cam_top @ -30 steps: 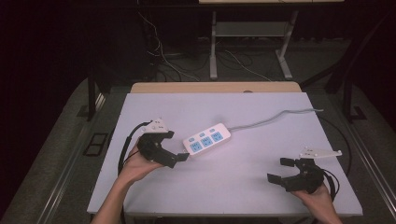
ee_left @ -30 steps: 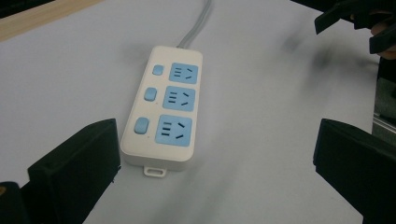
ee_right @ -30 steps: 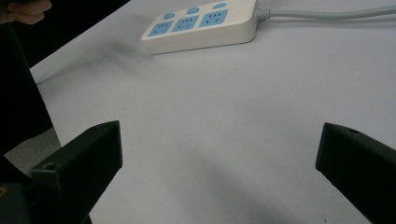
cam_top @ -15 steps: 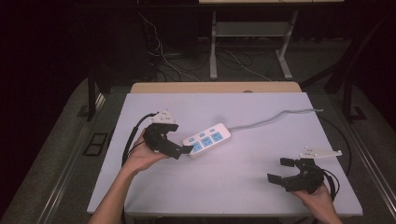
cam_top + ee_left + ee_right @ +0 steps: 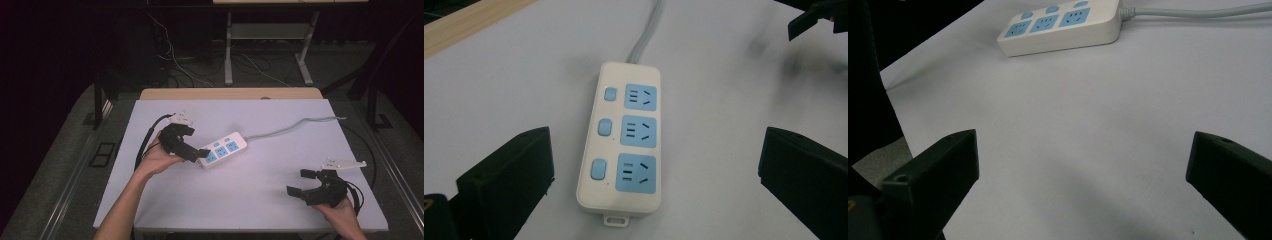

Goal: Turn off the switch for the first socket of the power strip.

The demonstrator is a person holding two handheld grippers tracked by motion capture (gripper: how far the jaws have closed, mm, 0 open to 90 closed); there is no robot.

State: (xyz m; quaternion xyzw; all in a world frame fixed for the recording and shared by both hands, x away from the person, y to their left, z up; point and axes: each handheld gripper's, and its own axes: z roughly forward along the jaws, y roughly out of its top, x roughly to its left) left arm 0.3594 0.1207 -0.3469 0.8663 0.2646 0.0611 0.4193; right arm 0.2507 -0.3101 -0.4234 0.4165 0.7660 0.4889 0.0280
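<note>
From above, the left claw (image 5: pixel 202 152) sits at the near end of the power strip (image 5: pixel 223 149) mid-tabletop (image 5: pixel 260 200). Its own view reveals wide jaws flanking the strip, not touching, plus three blue sockets. The right claw (image 5: pixel 305 184) gapes wide, well apart.

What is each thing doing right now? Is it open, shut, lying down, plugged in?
Power strip: lying flat on the table, sockets facing up, nothing plugged into any of the three.
Grey cable: attached to the strip's far end, trailing across the table toward its right edge.
Left gripper: open, jaws either side of the strip, not touching it.
Right gripper: open, holding nothing, away from the strip.
</note>
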